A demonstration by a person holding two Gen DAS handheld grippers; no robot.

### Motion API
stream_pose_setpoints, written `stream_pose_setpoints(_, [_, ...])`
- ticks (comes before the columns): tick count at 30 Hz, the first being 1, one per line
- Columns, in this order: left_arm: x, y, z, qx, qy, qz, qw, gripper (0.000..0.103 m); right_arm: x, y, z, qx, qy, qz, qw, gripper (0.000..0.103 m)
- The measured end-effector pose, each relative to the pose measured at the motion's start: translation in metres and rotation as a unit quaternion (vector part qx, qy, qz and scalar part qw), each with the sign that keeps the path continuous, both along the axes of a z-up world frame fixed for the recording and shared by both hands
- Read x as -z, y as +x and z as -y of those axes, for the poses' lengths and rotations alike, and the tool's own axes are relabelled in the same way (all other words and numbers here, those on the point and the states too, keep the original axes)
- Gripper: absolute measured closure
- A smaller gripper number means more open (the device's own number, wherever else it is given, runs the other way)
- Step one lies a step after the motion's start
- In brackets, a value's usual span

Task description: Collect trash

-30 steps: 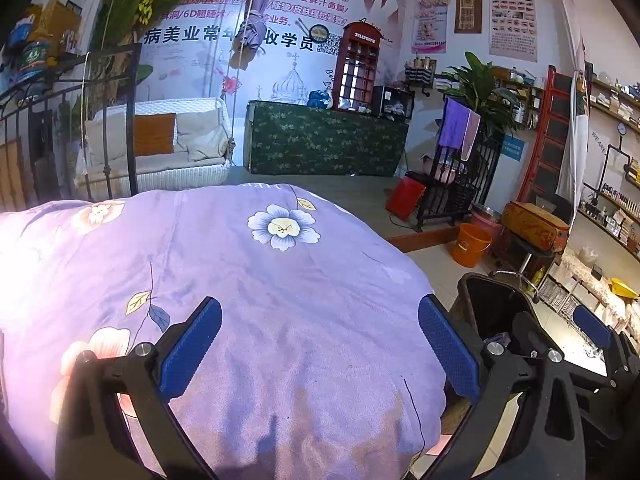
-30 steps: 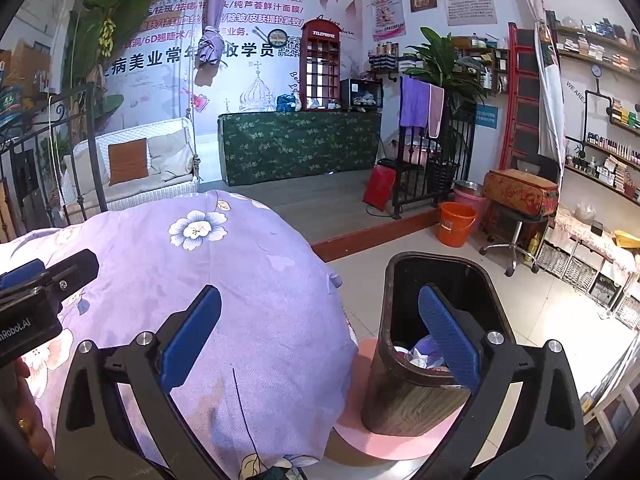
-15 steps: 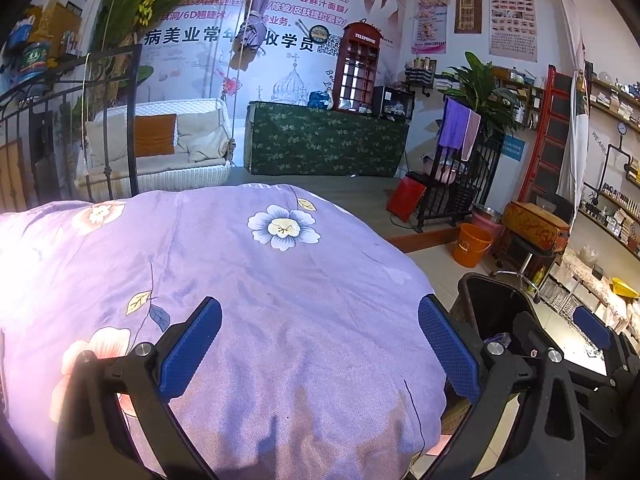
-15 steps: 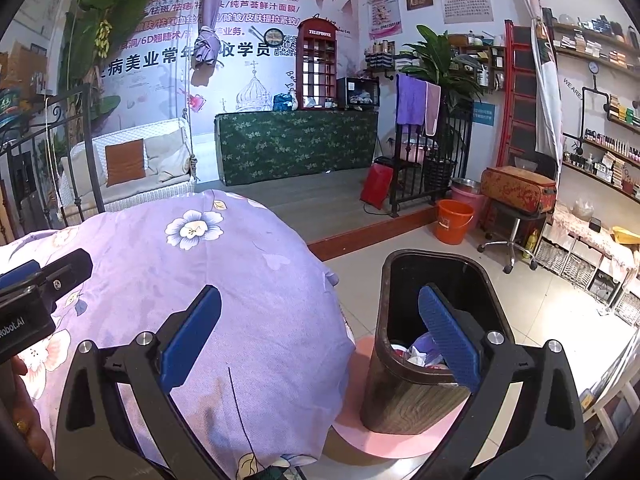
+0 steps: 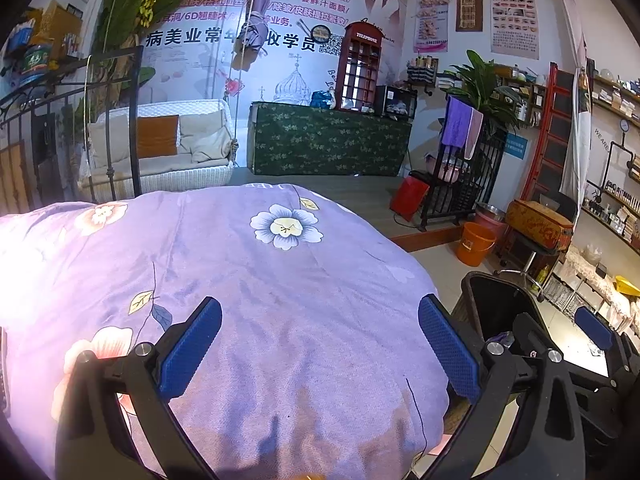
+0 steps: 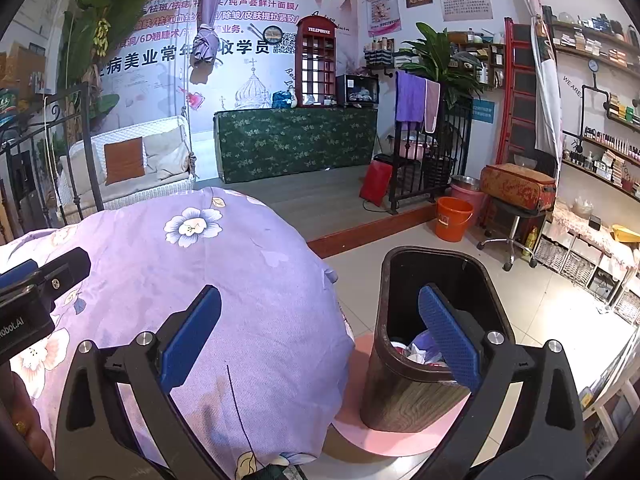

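Your right gripper's blue pad (image 6: 448,336) hides part of the crumpled trash (image 6: 416,350) inside the bin (image 6: 400,392); its exact contents are unreadable; the left wrist view shows only the bin's far rim (image 5: 492,288); the quilt (image 5: 260,288) covers its base.

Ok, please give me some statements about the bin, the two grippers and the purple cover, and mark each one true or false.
1. The trash bin already holds some crumpled trash. True.
2. The right gripper is shut on a wrapper. False: it is open and holds nothing.
3. The left gripper is open above the purple floral cover. True.
4. The bin lies tipped on its side. False: it stands upright on a pink mat.
5. The orange bucket stands on the cover. False: it stands on the floor.
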State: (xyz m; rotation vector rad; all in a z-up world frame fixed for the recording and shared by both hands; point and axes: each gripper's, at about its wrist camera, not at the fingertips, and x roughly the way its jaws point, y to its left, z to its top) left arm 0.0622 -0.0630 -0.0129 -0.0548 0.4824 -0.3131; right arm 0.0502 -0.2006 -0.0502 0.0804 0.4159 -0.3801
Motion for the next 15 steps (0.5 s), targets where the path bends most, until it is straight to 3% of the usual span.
stream_pose_setpoints(15, [0.0, 0.0031, -0.0011, -0.001, 0.0, -0.012, 0.9999, 0.006, 0.0033, -0.0002, 0.0008, 0.002, 0.004, -0.003, 1.0, 0.006])
